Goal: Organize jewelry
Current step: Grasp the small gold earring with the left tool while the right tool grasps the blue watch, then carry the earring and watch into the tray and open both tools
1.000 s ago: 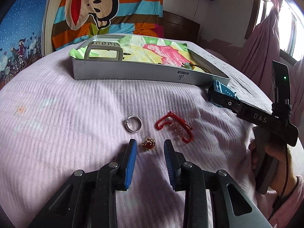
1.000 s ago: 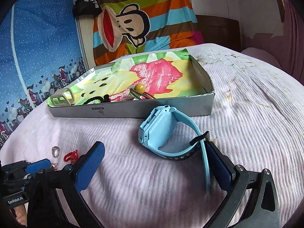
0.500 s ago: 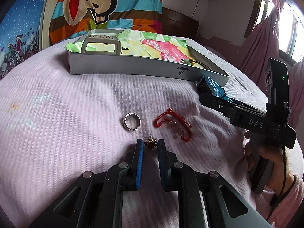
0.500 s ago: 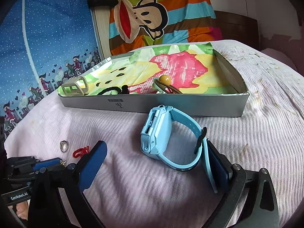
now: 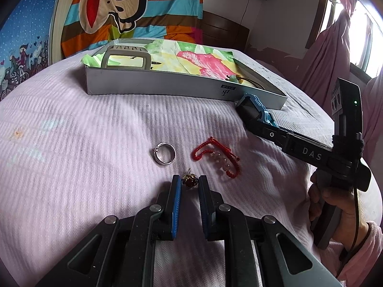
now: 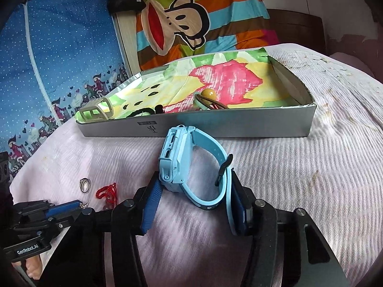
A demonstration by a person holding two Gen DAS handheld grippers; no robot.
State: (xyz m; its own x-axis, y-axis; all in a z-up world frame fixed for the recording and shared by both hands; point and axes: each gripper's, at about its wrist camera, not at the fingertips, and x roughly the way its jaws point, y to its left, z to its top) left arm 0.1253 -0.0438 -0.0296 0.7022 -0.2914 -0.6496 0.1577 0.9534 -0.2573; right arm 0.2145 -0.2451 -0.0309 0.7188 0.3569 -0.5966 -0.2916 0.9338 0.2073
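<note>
On the pink bedspread, my left gripper [image 5: 189,182] is shut on a small gold earring with a red stone [image 5: 189,181], pinched at the fingertips. A silver ring [image 5: 165,153] and a red cord bracelet with beads [image 5: 215,159] lie just beyond it. My right gripper [image 6: 195,191] is shut on a light blue watch [image 6: 182,160], pads against its case and strap, just in front of the grey box [image 6: 239,124]. The box [image 5: 155,85] is lined with bright paper and holds a beige watch [image 5: 126,58], a yellow-bead bracelet [image 6: 207,96] and a black cord [image 6: 143,111].
A striped monkey-print blanket [image 5: 129,16] hangs behind the box. A blue patterned fabric wall [image 6: 59,55] stands at the left. A pink curtain and window [image 5: 340,43] are at the right. The right gripper's body [image 5: 306,150] reaches across the right side of the left wrist view.
My left jaws have narrowed onto the earring. My right jaws have closed from wide open onto the blue watch, close to the box front.
</note>
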